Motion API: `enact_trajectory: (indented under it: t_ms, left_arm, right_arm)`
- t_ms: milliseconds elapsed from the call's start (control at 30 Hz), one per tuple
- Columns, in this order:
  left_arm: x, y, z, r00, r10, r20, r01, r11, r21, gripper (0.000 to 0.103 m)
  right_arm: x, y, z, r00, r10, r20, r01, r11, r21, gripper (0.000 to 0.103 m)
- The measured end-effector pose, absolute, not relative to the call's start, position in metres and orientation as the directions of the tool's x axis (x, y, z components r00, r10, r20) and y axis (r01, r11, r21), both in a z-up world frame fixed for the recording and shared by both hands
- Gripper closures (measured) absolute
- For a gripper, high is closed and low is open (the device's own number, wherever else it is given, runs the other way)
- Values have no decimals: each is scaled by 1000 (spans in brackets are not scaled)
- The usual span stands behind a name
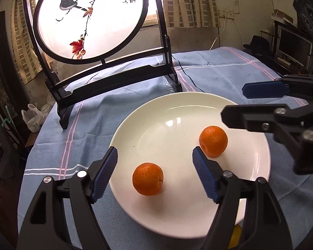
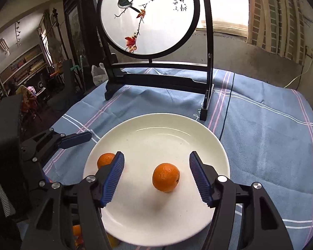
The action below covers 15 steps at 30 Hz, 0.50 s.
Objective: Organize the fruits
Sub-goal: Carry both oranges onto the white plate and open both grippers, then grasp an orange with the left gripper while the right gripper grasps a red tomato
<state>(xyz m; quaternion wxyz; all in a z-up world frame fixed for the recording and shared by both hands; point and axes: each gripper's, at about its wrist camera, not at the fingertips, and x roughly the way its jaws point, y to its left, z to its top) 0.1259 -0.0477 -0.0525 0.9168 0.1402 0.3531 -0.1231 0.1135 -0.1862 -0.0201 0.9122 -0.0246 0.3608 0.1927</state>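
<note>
Both jaws apart, clear of oranges [image 1: 147,178] [image 2: 166,177].

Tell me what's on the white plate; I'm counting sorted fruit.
Two oranges sit on the white plate, one near its middle and one at its left, partly covered by the right claw. The near rim is hidden by both claws.

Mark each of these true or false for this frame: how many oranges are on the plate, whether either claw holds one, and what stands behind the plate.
1. Two oranges lie on the white plate. True: near orange, far orange.
2. The left claw grips an orange. False: it is open, holding nothing.
3. The right claw is open. True.
4. The oranges touch each other. False: they lie apart.
5. A bird-painted screen stands behind the plate. True.
</note>
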Motion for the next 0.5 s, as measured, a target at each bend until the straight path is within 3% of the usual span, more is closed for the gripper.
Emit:
enact_trajectory:
  t_ms: [333, 500]
  left_arm:
    - [45, -22, -33, 759, -185, -624, 382, 903, 197, 20]
    - [-18, 6, -40, 720, -250, -647, 466, 865, 184, 15]
  right_arm:
    - [-13, -185, -20, 641, 361, -677, -476, 879, 18, 30]
    - [-85, -181, -46, 598, 359, -717, -525, 851, -11, 29]
